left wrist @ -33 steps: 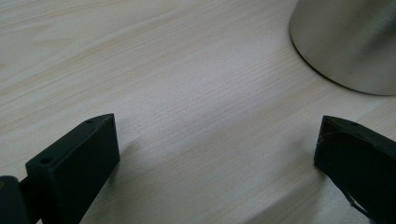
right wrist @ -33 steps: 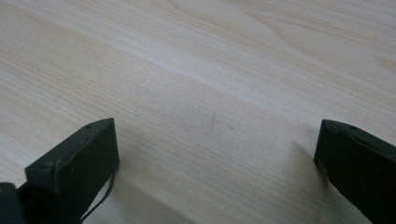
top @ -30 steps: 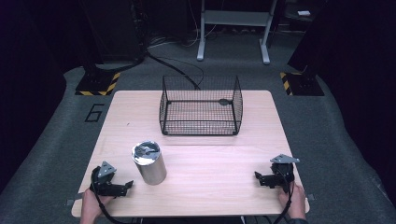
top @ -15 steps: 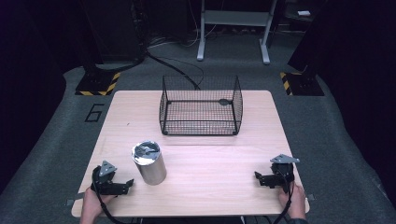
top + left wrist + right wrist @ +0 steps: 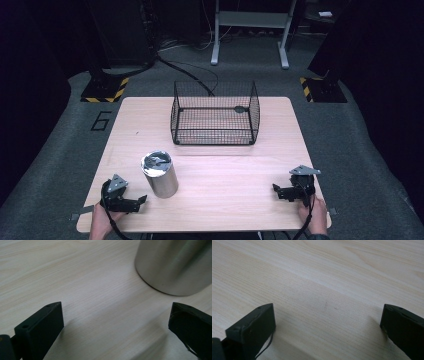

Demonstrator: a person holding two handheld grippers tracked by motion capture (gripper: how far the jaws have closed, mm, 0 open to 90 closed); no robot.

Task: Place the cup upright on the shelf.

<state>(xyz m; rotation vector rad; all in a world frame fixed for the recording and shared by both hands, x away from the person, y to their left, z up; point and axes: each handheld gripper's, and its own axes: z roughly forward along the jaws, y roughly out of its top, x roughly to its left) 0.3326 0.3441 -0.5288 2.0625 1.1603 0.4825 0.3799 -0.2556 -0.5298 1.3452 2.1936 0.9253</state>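
on my counter the wire basket sits at the far middle; the can stands nearer, left of centre, my left claw just beside it (right claw well apart).

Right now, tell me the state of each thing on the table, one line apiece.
Metal cup: upright, on the table near the left gripper, not held.
Wire basket: upright at the far side, open top, seemingly empty.
Left gripper: open, resting on the table, holding nothing.
Right gripper: open, resting on the table, holding nothing.
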